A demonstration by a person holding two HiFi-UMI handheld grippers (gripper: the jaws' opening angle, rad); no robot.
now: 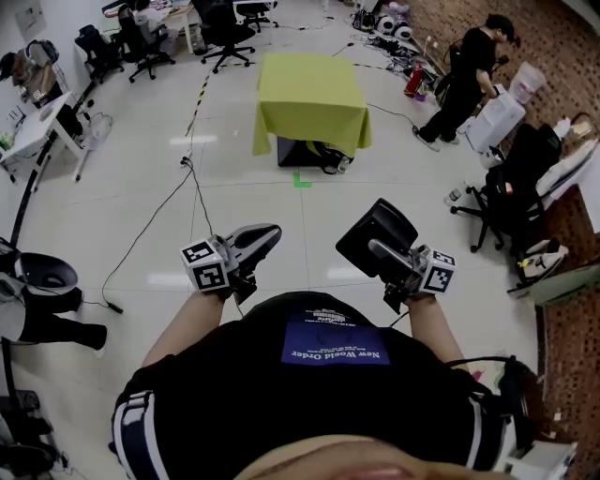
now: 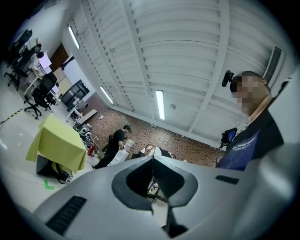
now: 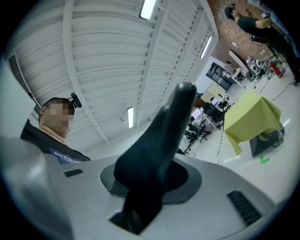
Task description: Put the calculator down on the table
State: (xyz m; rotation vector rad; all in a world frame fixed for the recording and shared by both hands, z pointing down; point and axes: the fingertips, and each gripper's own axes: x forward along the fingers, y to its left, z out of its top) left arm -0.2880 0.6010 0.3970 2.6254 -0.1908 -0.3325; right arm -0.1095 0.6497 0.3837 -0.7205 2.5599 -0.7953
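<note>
The right gripper is squeezed tight on the calculator, a dark flat thing that sticks up from its jaws, close to the person's chest. The left gripper has its jaws pressed together with nothing in them. I think this is the carrying part, because the calculator is up in the air and not yet on the table. Next it needs to go over there, come down flat, and be let go. The shiny white floor has a black cable and a green mark on it. The table stands well apart, under a yellow-green cloth. Farther off are office chairs and a person in black by a brick wall.
</note>
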